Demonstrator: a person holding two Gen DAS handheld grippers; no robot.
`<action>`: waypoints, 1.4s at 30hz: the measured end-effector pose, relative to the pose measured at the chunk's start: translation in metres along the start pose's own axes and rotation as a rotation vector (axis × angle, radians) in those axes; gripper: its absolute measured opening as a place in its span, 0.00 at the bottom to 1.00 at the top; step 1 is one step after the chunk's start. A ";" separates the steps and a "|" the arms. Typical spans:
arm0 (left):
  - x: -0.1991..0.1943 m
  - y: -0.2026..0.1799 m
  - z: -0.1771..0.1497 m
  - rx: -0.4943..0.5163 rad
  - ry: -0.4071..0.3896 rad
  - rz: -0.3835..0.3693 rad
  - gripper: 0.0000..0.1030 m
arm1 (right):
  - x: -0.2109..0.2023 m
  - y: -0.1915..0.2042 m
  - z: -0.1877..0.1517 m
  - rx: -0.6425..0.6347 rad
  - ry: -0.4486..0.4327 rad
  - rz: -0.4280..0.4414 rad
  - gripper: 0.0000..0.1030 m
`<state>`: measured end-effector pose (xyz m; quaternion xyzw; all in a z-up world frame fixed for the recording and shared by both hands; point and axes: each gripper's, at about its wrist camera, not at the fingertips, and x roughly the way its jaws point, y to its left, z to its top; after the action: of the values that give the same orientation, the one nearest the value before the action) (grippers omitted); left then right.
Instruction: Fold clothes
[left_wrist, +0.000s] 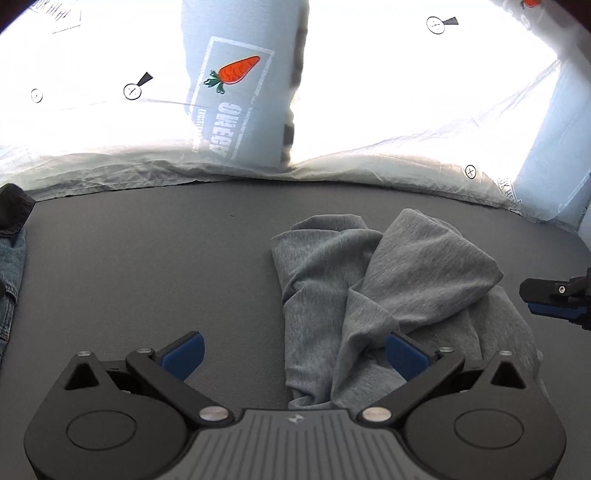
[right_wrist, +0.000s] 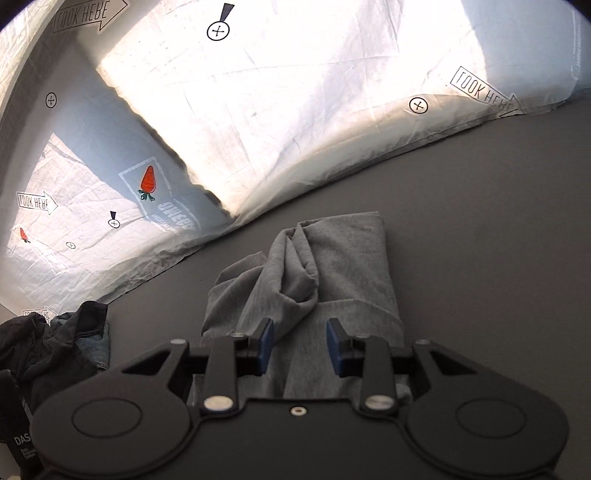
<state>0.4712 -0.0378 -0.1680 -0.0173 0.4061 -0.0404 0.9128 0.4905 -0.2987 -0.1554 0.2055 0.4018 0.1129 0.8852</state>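
- Your left gripper (left_wrist: 293, 356) has its fingers wide apart, holding nothing.
- Your right gripper (right_wrist: 300, 345) has its fingers partly apart over the cloth.
- The grey garment (left_wrist: 388, 291) lies crumpled on the dark counter (left_wrist: 166, 266).
- Dark clothes (right_wrist: 55, 347) are heaped left.

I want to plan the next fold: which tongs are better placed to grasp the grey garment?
Probably the right tongs: open, directly over the grey garment. The left tongs are wide open, only partly over it.

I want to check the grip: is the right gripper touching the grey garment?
Apart: in the right wrist view the right gripper has open jaws, with visible gaps between both blue pads and the grey garment below.
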 end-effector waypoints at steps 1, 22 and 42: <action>0.004 -0.012 0.003 0.051 -0.006 -0.014 1.00 | -0.002 -0.009 -0.002 0.015 -0.001 -0.024 0.32; 0.088 0.040 0.038 -0.192 -0.044 0.126 0.06 | 0.007 -0.062 -0.018 0.116 0.066 -0.077 0.33; 0.011 0.014 -0.041 -0.364 0.186 -0.102 0.60 | -0.008 -0.007 -0.051 -0.384 0.033 -0.143 0.33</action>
<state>0.4490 -0.0245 -0.2043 -0.1985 0.4879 -0.0139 0.8499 0.4468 -0.2943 -0.1831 0.0020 0.4008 0.1278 0.9072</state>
